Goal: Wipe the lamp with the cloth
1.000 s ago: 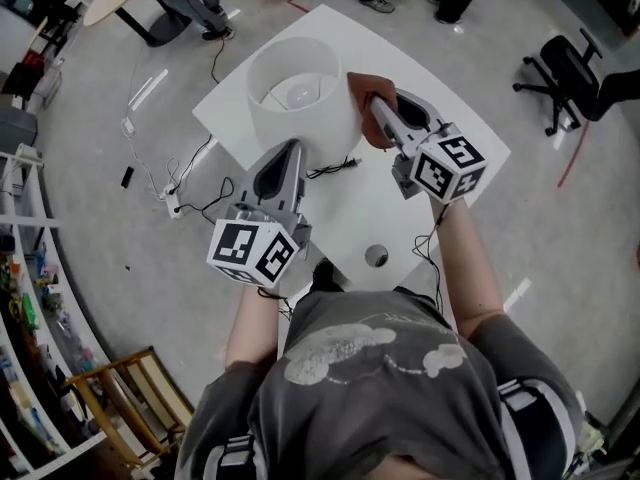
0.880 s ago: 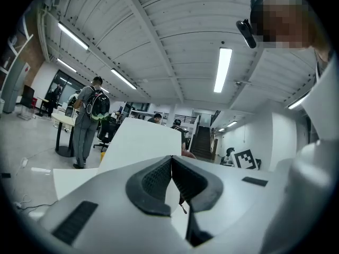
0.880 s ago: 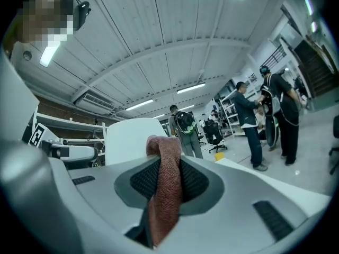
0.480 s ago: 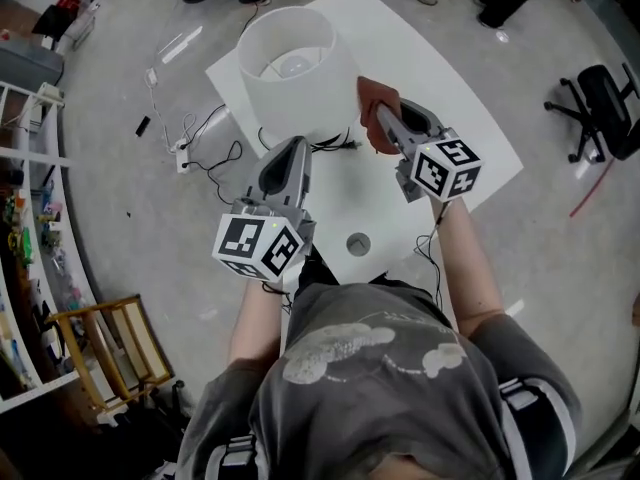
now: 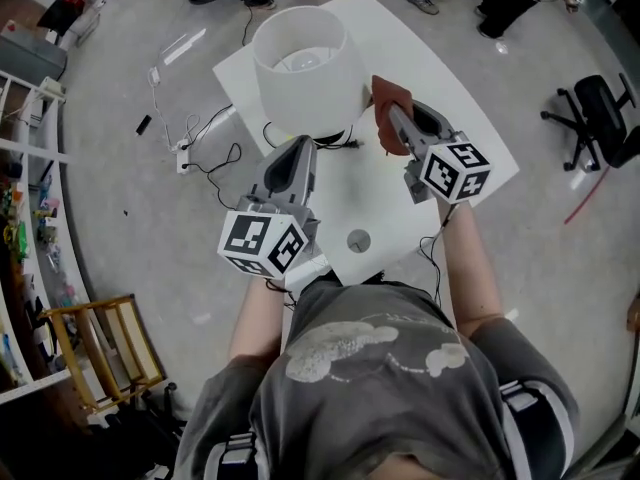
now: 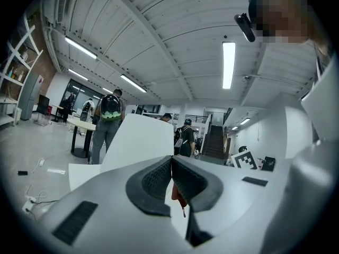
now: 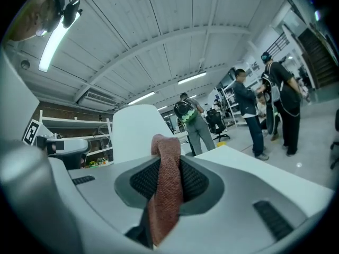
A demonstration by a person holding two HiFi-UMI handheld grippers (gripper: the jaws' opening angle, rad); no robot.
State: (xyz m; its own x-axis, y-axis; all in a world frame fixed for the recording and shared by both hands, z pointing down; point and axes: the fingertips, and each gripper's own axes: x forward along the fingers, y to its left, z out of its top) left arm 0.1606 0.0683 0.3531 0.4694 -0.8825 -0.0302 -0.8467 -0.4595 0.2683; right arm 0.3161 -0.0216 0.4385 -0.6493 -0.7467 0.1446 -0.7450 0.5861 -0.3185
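1. The lamp (image 5: 300, 68) stands on the far left part of a white bench (image 5: 420, 58). Its shade is a smooth white drum, open at the top, and a rounded pale bulb (image 5: 300, 61) is seen inside it.
2. The cloth (image 5: 385, 93) is pinched between the jaws of the right gripper (image 7: 168, 179). It is a rust-brown cloth with a coarse woven texture, folded into a narrow strip that stands up past the jaw tips and hangs down between the dark ribbed pads.
3. In the head view the cloth is held just beside the right side of the shade. Whether the two touch cannot be made out.
4. The left gripper (image 6: 171, 173) is held empty, its jaws pressed together at the tips. It is pointed at the near side of the shade, low down, close to it.
5. Both grippers are moulded in pale grey with black textured pads, and each carries a white cube printed with black square markers.
6. A thin black cable (image 5: 340, 145) lies on the bench at the foot of the lamp, between the two grippers.
7. A small round grey hole (image 5: 358, 240) is set in the near part of the bench.
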